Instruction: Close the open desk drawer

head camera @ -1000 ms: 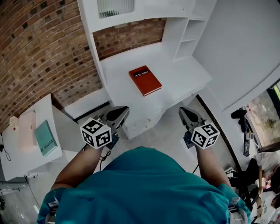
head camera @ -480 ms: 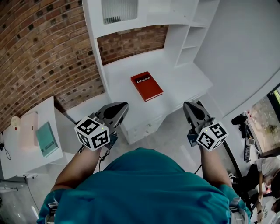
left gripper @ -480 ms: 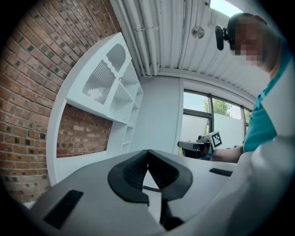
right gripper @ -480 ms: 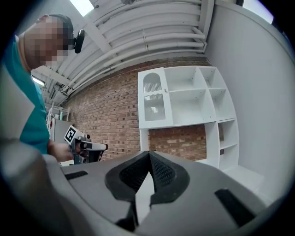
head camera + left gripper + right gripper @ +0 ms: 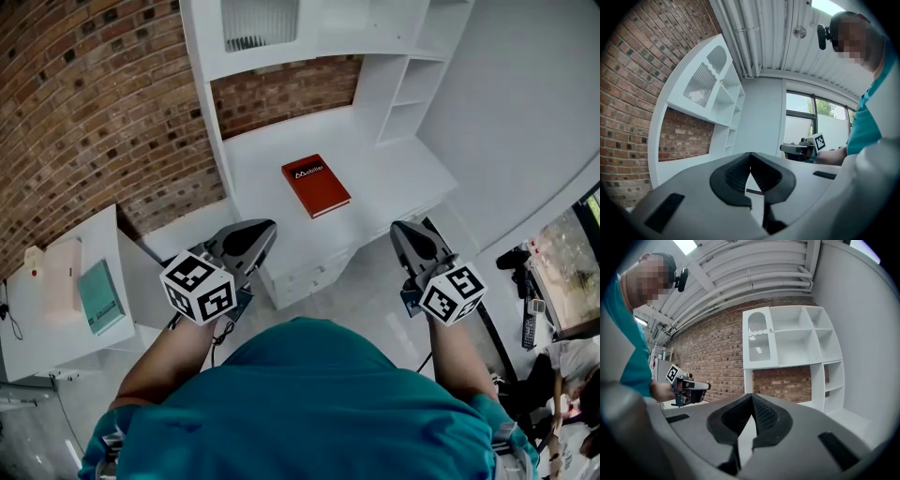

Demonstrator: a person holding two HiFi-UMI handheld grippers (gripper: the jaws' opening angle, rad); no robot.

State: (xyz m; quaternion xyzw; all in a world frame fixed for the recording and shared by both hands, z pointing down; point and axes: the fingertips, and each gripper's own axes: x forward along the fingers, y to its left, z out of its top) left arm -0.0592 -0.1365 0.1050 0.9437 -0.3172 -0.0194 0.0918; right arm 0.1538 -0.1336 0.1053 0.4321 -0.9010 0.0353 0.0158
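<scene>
Drawer (image 5: 307,274): set in the front of the white desk (image 5: 394,173), at 12 o'clock from me, low between my two grippers. From this steep look down I cannot tell how far it stands out from the desk front. Neither gripper touches it.

Left gripper (image 5: 263,229): held at about 10 o'clock, with the tip over the desk's near left corner. The jaws are pressed together at the tips, with nothing between them. Its own camera looks past the tips at the desk's upper cupboard and a plain white wall.

Right gripper (image 5: 397,228): at about 2 o'clock, just off the desk's near right edge and over the floor (image 5: 367,289). The jaws likewise meet tip to tip and are empty. Its own camera takes in my left gripper off at 9 o'clock.

Red book (image 5: 316,186): lies flat on the desk top at 12 o'clock, beyond the drawer and well apart from both grippers.

Shelves (image 5: 401,94): open white compartments at 1 o'clock, at the back right of the desk top.

Brick wall (image 5: 84,112): runs from 9 to 11 o'clock and shows again behind the desk.

Side table (image 5: 56,342): white, at 9 o'clock, near the desk's left end. A teal book (image 5: 98,297) lies flat on it.
</scene>
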